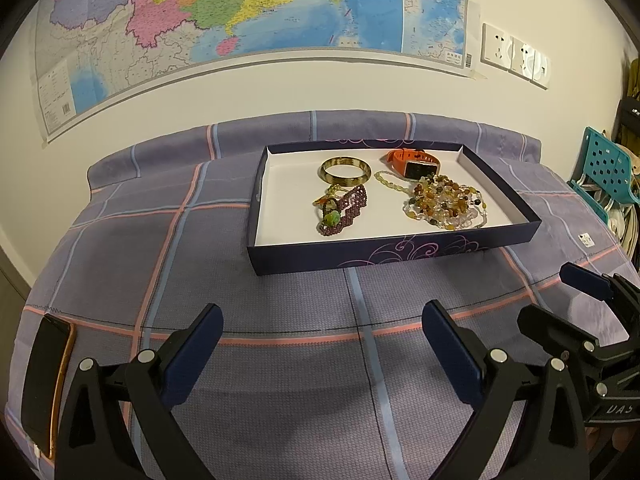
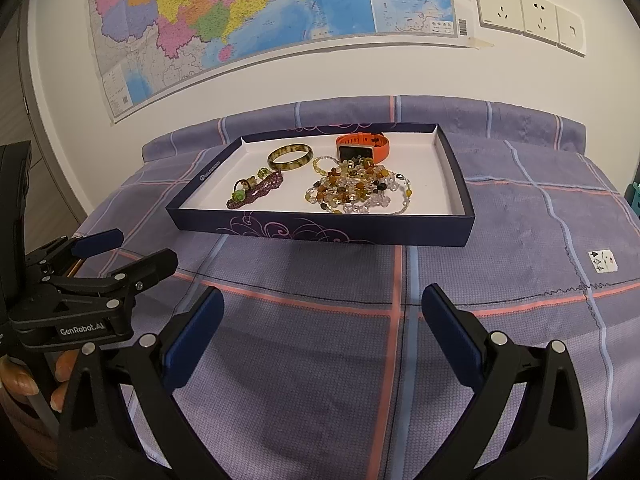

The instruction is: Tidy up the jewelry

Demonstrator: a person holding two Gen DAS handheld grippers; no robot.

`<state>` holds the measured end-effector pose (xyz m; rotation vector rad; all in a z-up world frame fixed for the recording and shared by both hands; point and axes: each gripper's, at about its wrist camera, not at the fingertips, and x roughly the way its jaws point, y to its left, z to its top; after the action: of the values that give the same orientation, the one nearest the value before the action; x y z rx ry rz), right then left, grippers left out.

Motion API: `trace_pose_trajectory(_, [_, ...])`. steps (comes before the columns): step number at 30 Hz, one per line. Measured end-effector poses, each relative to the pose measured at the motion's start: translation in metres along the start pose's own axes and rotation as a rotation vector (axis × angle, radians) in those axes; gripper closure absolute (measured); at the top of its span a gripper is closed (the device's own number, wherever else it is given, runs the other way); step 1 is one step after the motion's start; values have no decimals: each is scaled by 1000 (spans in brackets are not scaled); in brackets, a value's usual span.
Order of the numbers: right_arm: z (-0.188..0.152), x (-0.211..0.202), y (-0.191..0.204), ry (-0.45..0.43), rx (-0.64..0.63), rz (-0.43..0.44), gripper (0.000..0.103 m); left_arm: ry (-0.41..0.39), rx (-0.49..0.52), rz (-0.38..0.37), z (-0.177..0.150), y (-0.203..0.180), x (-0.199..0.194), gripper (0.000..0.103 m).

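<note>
Since both tools hang short of the tray, with nothing between their pads, these lines give the layout.

Left tool: spread wide, empty, low over the plaid bedspread.
Right tool: spread wide, empty, beside the left one; the left tool shows at its left edge, with fingers of the hand that holds it.
Tray: a shallow dark box with a white floor, ahead of both tools on the bed, long axis running left to right across the view.
Jewelry: all inside the tray. A bangle lies toward the back, a purple beaded bracelet with a green stone in front of it, an orange watch at the back right, a heap of amber and clear bead strands in front of the watch.
Deciding relation: the tray is straight ahead and somewhat right of the left tool, and nearly centred for the right, so I judge the right hand better placed for the bead heap and the left for the bracelet.
Hard to tell: how many strands make up the heap, and whether they are tangled with the thin chain touching the watch.
Also present: a phone at the left edge of the bed.
</note>
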<state>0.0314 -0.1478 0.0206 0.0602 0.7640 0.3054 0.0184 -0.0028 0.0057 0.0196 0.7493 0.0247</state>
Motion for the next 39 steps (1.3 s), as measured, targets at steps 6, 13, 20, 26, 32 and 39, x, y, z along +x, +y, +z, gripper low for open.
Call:
trace_pose_trajectory(6, [0,0,0,0,1,1,6,2,0,-2,0,0,0,7])
trace_pose_trajectory(13, [0,0,0,-1,3,1,5,-8,1,4,0,0,0,7])
trace_pose_trajectory(20, [0,0,0,1,0,2,6,-43,2,-2,1,0,-5,7])
trace_pose_trajectory(26, [-1,0,0,4,-3,-2,6,-24,15,-31,-2,-5,-3,7])
trace_pose_trajectory(32, [-1,1,-2,9,6,-4,6,5,16,-34,-3,-6,2,7])
trace_pose_trajectory(39, [-2,3,-4,13,10,1,5,24,11,-20,-4,-5,5,7])
